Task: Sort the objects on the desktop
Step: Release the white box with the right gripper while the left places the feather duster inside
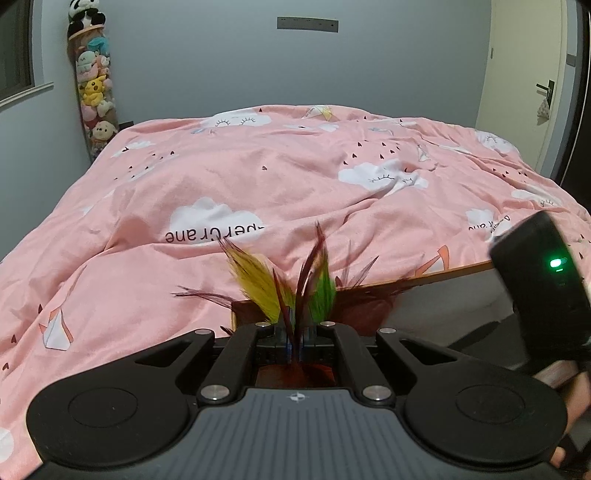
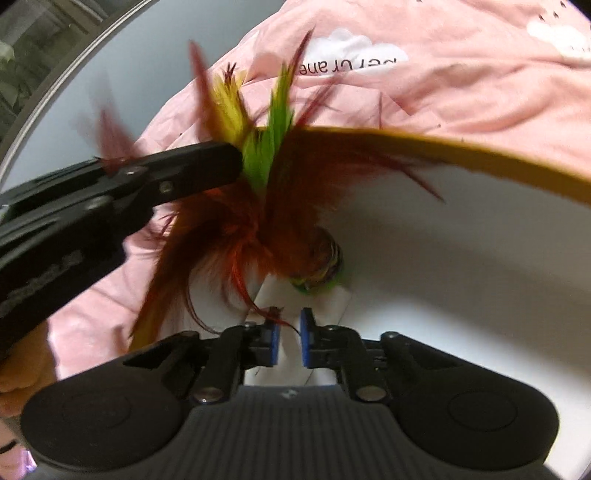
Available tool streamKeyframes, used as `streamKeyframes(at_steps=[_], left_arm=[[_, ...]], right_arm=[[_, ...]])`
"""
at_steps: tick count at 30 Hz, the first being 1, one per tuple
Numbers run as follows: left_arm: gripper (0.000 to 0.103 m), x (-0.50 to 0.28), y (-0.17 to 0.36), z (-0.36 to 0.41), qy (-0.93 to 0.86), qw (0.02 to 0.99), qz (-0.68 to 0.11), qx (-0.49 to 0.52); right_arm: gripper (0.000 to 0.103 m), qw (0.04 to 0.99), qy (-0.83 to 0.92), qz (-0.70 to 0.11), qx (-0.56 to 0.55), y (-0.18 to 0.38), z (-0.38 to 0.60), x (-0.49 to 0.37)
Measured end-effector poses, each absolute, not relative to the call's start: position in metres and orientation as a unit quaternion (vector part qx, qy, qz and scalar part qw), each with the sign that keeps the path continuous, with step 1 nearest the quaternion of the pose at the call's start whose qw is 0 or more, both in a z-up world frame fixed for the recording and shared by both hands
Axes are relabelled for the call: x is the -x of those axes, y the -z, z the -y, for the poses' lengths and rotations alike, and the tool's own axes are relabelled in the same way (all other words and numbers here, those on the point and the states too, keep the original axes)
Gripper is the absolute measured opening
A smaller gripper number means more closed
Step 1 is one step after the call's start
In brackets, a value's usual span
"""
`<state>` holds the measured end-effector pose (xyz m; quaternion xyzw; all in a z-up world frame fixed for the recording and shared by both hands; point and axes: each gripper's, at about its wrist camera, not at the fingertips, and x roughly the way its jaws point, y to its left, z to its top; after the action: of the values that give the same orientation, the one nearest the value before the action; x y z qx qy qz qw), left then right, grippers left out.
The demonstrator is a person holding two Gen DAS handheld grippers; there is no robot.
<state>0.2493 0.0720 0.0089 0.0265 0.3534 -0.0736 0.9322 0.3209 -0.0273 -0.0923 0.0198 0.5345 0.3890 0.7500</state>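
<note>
Pink quilt (image 1: 258, 177) behind clamped feather shuttlecock (image 2: 258, 206)

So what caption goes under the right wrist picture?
Left gripper pinches a feather shuttlecock over the white table, right gripper open below.

Ahead of you a bed lies under a rumpled pink duvet printed with white clouds (image 1: 280, 173), backed by a plain grey-blue wall (image 1: 207, 62) carrying a dark rectangular plate (image 1: 307, 24). A tall column of plush toys (image 1: 94, 92) fills your left corner; a cream door (image 1: 517, 77) stands right.
</note>
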Motion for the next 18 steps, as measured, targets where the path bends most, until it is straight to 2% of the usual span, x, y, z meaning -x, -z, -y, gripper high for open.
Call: streamKeyframes(at_steps=[3,18], left_arm=[[0.003,-0.249,-0.011,-0.075,0.072,0.933,-0.351,-0.023],[0.003,-0.220,-0.029,-0.101,0.034,0.941,-0.335,0.028]], right_arm=[[0.005,0.757,-0.385,-0.528,-0.013,0.100,0.016,-0.327],[0.004,0.790,-0.363,-0.495,-0.001,0.099,0.001,-0.346]])
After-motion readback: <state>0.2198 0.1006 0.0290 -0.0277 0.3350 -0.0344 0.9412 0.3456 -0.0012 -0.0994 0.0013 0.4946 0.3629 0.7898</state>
